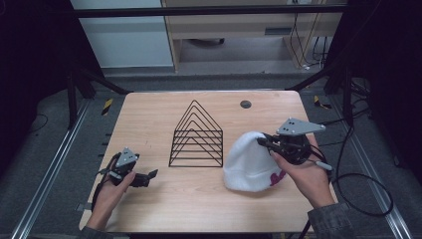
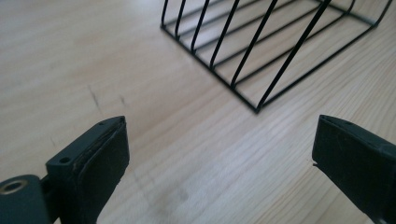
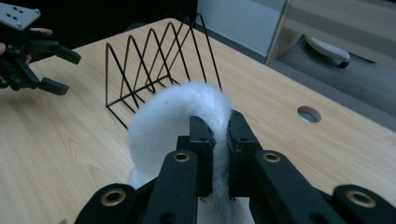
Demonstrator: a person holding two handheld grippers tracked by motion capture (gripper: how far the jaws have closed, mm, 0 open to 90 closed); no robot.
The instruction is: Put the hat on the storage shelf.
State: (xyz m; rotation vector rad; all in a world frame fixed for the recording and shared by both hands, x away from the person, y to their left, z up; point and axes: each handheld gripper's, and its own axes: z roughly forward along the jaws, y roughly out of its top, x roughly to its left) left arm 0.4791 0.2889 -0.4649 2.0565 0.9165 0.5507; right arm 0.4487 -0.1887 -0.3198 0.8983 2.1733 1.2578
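Observation:
A white knitted hat (image 1: 249, 163) with a pink mark near its brim sits on the wooden table (image 1: 149, 114), right of a black wire rack (image 1: 197, 137) of triangular dividers. My right gripper (image 1: 262, 142) is shut on the hat's upper edge; in the right gripper view the fluffy hat (image 3: 168, 121) is pinched between both jaws of my right gripper (image 3: 220, 135). My left gripper (image 1: 149, 177) rests low at the table's front left, open, with nothing between its jaws. In the left gripper view my left gripper (image 2: 219, 154) points at bare wood, the rack (image 2: 261, 46) beyond it.
A round cable hole (image 1: 245, 104) lies in the table's far right part. Cables trail off the right side onto the floor. Dark frame posts stand at both far corners. A cabinet and a wall panel lie beyond the table.

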